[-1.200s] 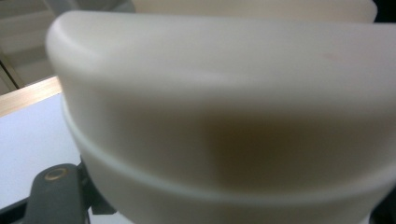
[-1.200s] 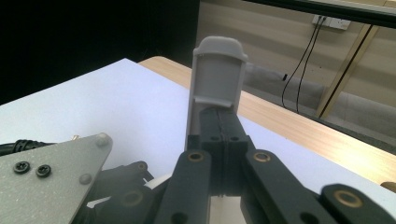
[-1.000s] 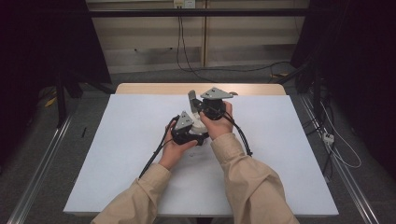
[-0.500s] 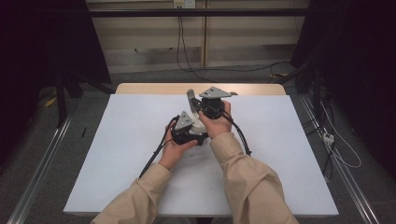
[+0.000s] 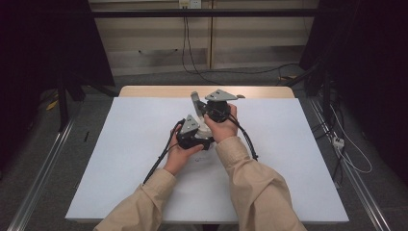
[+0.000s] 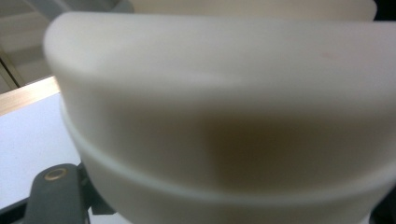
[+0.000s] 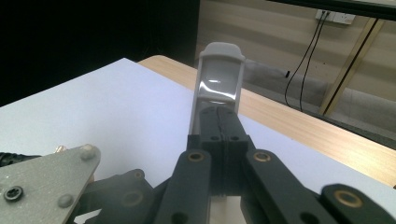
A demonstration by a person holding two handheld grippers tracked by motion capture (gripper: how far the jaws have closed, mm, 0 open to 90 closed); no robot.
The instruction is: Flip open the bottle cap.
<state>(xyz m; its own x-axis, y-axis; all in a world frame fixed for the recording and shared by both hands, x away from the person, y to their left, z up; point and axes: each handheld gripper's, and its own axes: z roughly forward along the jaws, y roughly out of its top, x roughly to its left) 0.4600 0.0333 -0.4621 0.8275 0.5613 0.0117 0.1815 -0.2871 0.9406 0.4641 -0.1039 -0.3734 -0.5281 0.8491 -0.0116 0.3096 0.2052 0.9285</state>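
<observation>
High view had both forearms in tan sleeves [image 5: 250, 187] reaching over a white table [image 5: 120, 159], the two grippers close together near its middle. On the left, the left gripper [image 5: 192, 137] sat low over the tabletop, its jaws hidden under its own body and grey plate. Left gripper view looked from very close at a cream plastic container [image 6: 224, 116], with a raised band running round its wall. Its inside could not be seen, so whether anything lay in it could not be told. How the jaws met it was not plain in that view either; they stood as far closed as they ever went, apparently clamped on the container.

To the right and slightly farther back, the right gripper [image 5: 204, 108] was raised a little higher. Right gripper view showed its two black jaws pressed together on the lower end of a flat grey-white piece [image 7: 219, 79] with a rounded top, which stood upright above the fingertips over the table's far wooden edge [image 7: 299, 135].
</observation>
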